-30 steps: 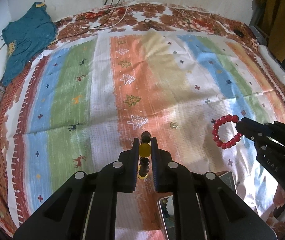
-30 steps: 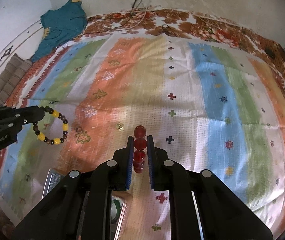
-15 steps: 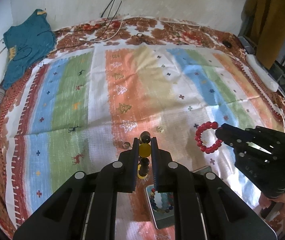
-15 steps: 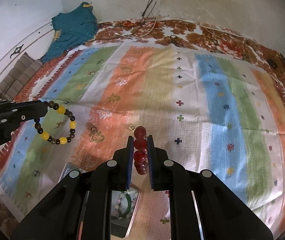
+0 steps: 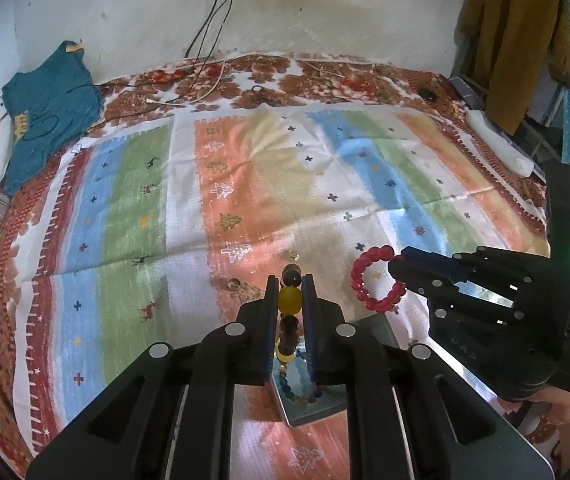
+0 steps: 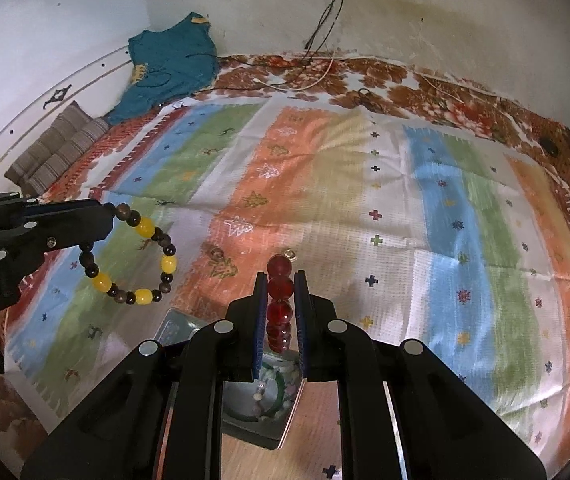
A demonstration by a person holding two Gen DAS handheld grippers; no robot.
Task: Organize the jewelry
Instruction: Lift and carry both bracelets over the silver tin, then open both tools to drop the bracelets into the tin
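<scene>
My left gripper [image 5: 289, 280] is shut on a bracelet of yellow and dark brown beads [image 5: 289, 299]; in the right wrist view that bracelet [image 6: 133, 256] hangs as a loop from the left gripper [image 6: 111, 216]. My right gripper [image 6: 280, 280] is shut on a red bead bracelet [image 6: 280, 288], which shows as a red ring [image 5: 377, 280] at the right gripper's tip [image 5: 395, 266] in the left wrist view. Both are held above the striped cloth. A metal tray [image 5: 313, 412] with beaded jewelry lies below my left fingers; its rim [image 6: 173, 326] shows under the right ones.
Two small loose items, a bead [image 6: 216, 253] and a ring [image 6: 289, 255], lie on the striped bedspread [image 6: 365, 208]. A teal shirt [image 5: 45, 108] and cables [image 5: 205, 92] lie at the far side by the wall. A brown garment [image 5: 513, 40] hangs at right.
Both grippers have risen and drawn back with their bracelets still held. The tray with jewelry has come into view beneath the fingers, and more of the wall shows.
</scene>
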